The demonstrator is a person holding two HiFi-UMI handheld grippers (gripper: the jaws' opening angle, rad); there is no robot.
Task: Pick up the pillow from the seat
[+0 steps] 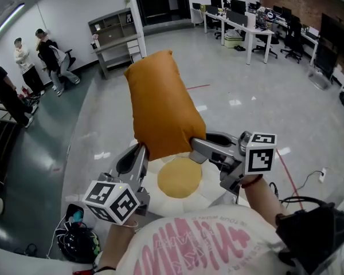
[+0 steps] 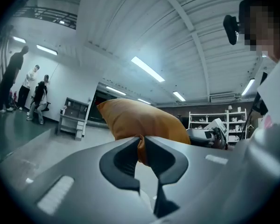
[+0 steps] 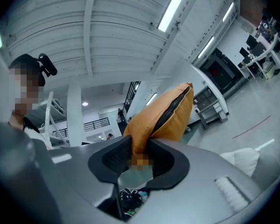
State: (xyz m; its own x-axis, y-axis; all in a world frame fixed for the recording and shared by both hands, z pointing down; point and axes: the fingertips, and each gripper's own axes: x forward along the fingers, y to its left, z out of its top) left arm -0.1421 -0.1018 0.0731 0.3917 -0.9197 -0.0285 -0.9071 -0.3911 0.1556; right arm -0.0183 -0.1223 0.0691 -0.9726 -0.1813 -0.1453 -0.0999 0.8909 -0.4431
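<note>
An orange pillow (image 1: 163,105) hangs upright in the air above the seat (image 1: 209,191), a white padded stool with a round yellow centre (image 1: 179,177). My left gripper (image 1: 142,149) is shut on the pillow's lower left corner. In the left gripper view a thin fold of the pillow (image 2: 140,120) is pinched between the jaws of the left gripper (image 2: 141,148). My right gripper (image 1: 195,142) is shut on the lower right corner. The right gripper view shows the pillow (image 3: 163,113), with its zip edge, squeezed in the right gripper (image 3: 139,153).
Several people (image 1: 46,56) stand at the far left by a grey shelf unit (image 1: 117,36). Office desks with monitors (image 1: 246,22) line the back right. A tangle of cables and gear (image 1: 77,239) lies on the floor at lower left, and a black bag (image 1: 315,234) at lower right.
</note>
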